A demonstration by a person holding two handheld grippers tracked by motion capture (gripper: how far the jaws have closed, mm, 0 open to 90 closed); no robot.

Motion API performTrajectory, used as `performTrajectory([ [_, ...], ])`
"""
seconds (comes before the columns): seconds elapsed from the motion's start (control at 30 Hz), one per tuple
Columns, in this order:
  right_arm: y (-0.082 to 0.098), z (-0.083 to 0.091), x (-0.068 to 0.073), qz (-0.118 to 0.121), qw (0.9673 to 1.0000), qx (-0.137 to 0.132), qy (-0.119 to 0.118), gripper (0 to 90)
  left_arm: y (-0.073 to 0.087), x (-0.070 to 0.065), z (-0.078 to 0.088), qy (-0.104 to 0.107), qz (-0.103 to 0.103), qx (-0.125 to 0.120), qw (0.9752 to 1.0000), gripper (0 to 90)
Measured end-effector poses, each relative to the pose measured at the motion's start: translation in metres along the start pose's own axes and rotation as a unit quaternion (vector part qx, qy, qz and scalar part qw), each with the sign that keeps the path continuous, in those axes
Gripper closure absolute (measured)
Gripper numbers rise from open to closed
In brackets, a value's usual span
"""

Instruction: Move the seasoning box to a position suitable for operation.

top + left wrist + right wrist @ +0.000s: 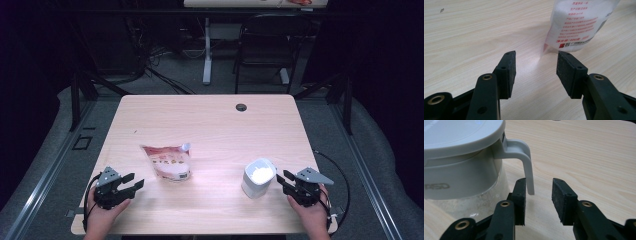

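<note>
A white and red plastic pouch (pixel 167 161) lies flat on the wooden table (pixel 210 125), left of centre. My left gripper (pixel 134 182) rests at the front left, open and empty, its jaws aimed toward the pouch (pixel 579 25), whose corner lies just beyond the pads. A white lidded container (pixel 258 177) with white powder inside stands at the front right. My right gripper (pixel 284 179) is open just right of it. In the right gripper view the container (pixel 461 165) is close on the left and its thin lid tab (pixel 527 170) hangs just ahead of the gap between the jaws.
A round cable hole (pixel 241 107) sits near the table's far edge. Behind the table stand a black chair (pixel 265 45) and a white desk leg (pixel 207 50) on a grey floor. Cables trail from both grippers off the front edge.
</note>
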State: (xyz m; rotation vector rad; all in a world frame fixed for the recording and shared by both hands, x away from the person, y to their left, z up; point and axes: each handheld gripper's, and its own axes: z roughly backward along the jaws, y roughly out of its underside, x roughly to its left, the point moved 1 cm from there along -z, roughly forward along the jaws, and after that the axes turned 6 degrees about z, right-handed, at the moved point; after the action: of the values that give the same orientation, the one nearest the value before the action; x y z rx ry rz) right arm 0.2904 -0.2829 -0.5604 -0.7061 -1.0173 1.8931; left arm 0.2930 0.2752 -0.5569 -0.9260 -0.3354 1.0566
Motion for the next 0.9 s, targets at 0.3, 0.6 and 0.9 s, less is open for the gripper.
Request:
performTrajectory([
  [0.3,-0.005,-0.020,0.003,0.007,0.9998,0.009,-0.018,61.0,0.002,0.004,0.003,-0.003,0.013,-0.001,0.9999,52.0],
  [0.6,-0.012,-0.025,0.001,-0.013,0.9990,0.003,-0.042,72.0,0.002,0.004,0.002,-0.003,0.015,-0.002,0.9999,53.4],
  [0.9,-0.013,-0.025,0.002,-0.005,0.9996,0.007,-0.028,79.5,0.002,0.003,0.001,0.001,0.014,0.002,0.9999,54.7],
])
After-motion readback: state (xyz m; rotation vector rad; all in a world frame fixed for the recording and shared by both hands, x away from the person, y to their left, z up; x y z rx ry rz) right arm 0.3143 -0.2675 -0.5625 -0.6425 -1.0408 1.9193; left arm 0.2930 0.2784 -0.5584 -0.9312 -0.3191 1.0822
